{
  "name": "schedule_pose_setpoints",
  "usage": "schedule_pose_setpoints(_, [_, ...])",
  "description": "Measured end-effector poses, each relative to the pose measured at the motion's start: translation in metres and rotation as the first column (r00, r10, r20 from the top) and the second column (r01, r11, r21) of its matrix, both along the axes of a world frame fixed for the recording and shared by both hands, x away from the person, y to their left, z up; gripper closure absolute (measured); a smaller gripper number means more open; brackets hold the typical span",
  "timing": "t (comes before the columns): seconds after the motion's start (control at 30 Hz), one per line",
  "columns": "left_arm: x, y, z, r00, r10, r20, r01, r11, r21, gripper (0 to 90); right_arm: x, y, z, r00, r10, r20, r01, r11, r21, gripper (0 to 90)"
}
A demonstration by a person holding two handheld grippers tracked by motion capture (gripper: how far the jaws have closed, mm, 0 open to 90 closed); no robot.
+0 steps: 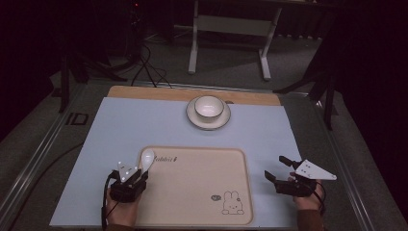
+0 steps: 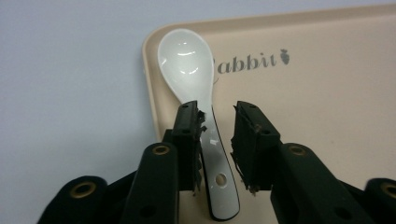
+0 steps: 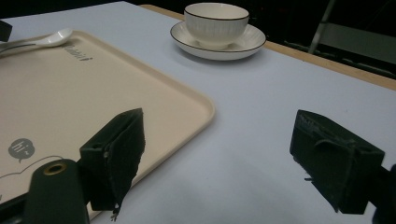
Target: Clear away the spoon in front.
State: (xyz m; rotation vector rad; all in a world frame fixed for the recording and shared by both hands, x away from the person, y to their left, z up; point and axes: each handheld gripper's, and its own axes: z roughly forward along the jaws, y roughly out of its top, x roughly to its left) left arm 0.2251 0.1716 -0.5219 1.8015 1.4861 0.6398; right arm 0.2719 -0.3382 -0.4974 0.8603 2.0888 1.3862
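Spoon between parted jaws at the tray's far-left corner — a grip not yet made.

Tabletop (image 1: 120, 125) under its pale blue cover carries a beige tray (image 1: 202, 187) at the near edge, and a white bowl (image 1: 209, 107) on its saucer (image 1: 192, 118) close to the far edge, well apart from the tray. On the tray's far-left corner lies the white spoon (image 2: 187, 65), its handle running back between the jaws of the left hand-held gripper (image 2: 217, 144); the jaws stand narrowly parted, one touching or nearly touching the handle, the other clear of it. The glazed handle looks slick and thin — closing off-centre could, I judge, twist it or squirt it out over the tray's low rim. The right hand-held gripper (image 3: 233, 154) hangs wide and empty over the near-right of the tabletop, just off the tray's right edge.
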Motion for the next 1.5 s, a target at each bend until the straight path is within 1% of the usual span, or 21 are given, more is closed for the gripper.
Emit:
schedule_pose_setpoints(0.07, [0.0,0.0,-0.001,1.0,0.007,-0.006,-0.007,1.0,0.006,67.0,0.0,0.0,0.0,1.0,0.001,0.001,-0.001,1.0,0.0,17.6])
schedule_pose_setpoints(0.17, [0.001,0.001,0.0,0.9999,0.013,-0.007,-0.013,0.9999,0.003,63.8,0.0,0.0,0.0,1.0,0.0,0.001,0.0,1.0,0.001,17.6])
schedule_pose_setpoints(0.33, [0.004,0.002,0.001,1.0,0.005,-0.006,-0.005,1.0,-0.003,57.4,0.0,0.0,0.0,1.0,0.002,0.001,-0.002,1.0,-0.001,17.6])
schedule_pose_setpoints(0.4, [0.004,0.003,0.002,1.0,0.005,0.001,-0.005,1.0,-0.004,54.5,0.0,0.0,0.0,1.0,0.003,0.001,-0.003,1.0,-0.001,17.6])
schedule_pose_setpoints(0.47, [0.006,0.004,0.004,0.9999,0.014,0.007,-0.014,0.9999,-0.005,50.5,0.0,0.0,0.0,1.0,0.002,0.001,-0.002,1.0,-0.001,17.5])
schedule_pose_setpoints(0.57, [0.008,0.007,0.004,0.9996,0.027,0.005,-0.027,0.9996,-0.011,45.4,0.0,0.0,0.0,1.0,0.002,0.002,-0.002,1.0,-0.001,17.6])
schedule_pose_setpoints(0.63, [0.01,0.009,0.005,0.9995,0.03,0.007,-0.03,0.9994,-0.014,43.9,0.0,0.0,0.0,1.0,0.004,0.004,-0.004,1.0,0.0,17.6])
schedule_pose_setpoints(0.7, [0.012,0.012,0.007,0.9996,0.022,0.021,-0.021,0.9996,-0.019,42.0,0.0,0.001,0.001,1.0,0.004,0.004,-0.004,1.0,0.001,17.6])
schedule_pose_setpoints(0.8, [0.015,0.014,0.009,0.9994,0.013,0.032,-0.012,0.9998,-0.015,39.8,-0.002,0.0,0.002,1.0,0.006,0.006,-0.006,1.0,0.002,17.6])
schedule_pose_setpoints(0.93, [0.019,0.017,0.011,0.9983,-0.002,0.057,0.004,0.9997,-0.023,38.9,-0.002,-0.001,0.003,0.9999,0.008,0.009,-0.008,1.0,0.008,17.6])
schedule_pose_setpoints(0.97, [0.019,0.017,0.011,0.9983,-0.002,0.057,0.004,0.9997,-0.023,38.9,-0.002,-0.001,0.003,0.9999,0.008,0.009,-0.008,1.0,0.008,17.6])
schedule_pose_setpoints(1.0, [0.021,0.019,0.013,0.9968,-0.018,0.078,0.019,0.9996,-0.019,38.9,-0.003,-0.001,0.003,0.9999,0.008,0.008,-0.009,1.0,0.008,17.5])
schedule_pose_setpoints(1.13, [0.023,0.022,0.018,0.9918,-0.057,0.115,0.057,0.9983,0.01,37.5,-0.003,-0.001,0.004,0.9999,0.009,0.007,-0.009,1.0,0.013,17.6])
schedule_pose_setpoints(1.23, [0.025,0.028,0.02,0.9875,-0.073,0.14,0.073,0.9973,0.003,37.5,-0.003,-0.002,0.004,0.9999,0.009,0.011,-0.009,1.0,0.014,17.5])
schedule_pose_setpoints(1.33, [0.028,0.037,0.022,0.9857,-0.083,0.147,0.086,0.9961,-0.019,37.5,-0.004,-0.003,0.004,0.9999,0.004,0.013,-0.004,1.0,0.016,17.5])
schedule_pose_setpoints(1.5, [0.032,0.053,0.023,0.9822,-0.083,0.168,0.092,0.9947,-0.045,37.7,-0.004,-0.008,0.005,0.9998,-0.009,0.019,0.009,1.0,0.026,17.5])
